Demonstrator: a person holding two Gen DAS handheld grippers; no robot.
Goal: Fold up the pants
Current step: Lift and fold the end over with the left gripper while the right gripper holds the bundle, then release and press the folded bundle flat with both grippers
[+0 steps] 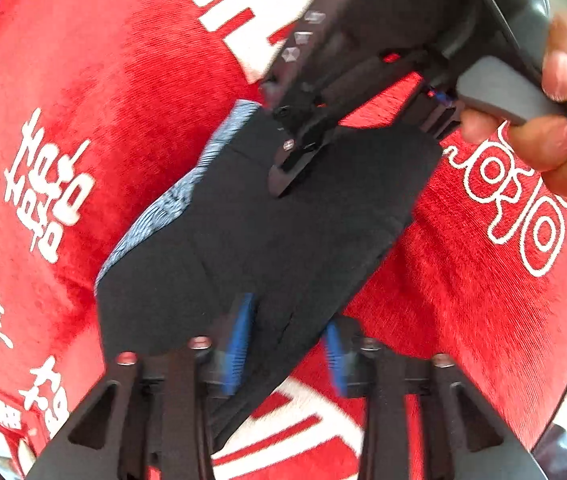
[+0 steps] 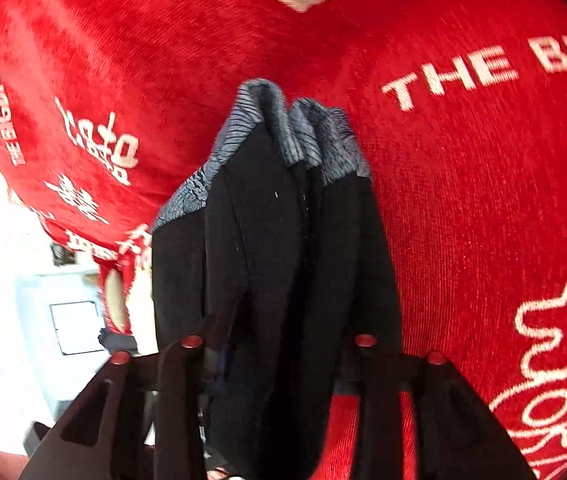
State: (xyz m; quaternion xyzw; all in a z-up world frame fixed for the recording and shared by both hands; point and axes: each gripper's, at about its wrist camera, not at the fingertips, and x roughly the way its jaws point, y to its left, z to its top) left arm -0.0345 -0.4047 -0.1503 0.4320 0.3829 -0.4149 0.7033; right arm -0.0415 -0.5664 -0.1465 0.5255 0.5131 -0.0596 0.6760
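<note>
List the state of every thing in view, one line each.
Black pants: folded into a compact bundle, lying on the cloth, patterned grey lining showing along one edge.
Red tablecloth: spread flat under the pants.
Left tool: open, blue pads astride the bundle's edge.
Right tool: open, bundle between its fingers.

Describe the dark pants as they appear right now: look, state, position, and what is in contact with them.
The pants are black, of soft matte cloth, with a grey patterned band along one edge. They lie folded into a compact, layered bundle on the red printed cloth. The left gripper has its blue-padded fingers either side of the near end, spread apart. The right gripper points down onto the top layer. Whether its tips touch is unclear.
</note>
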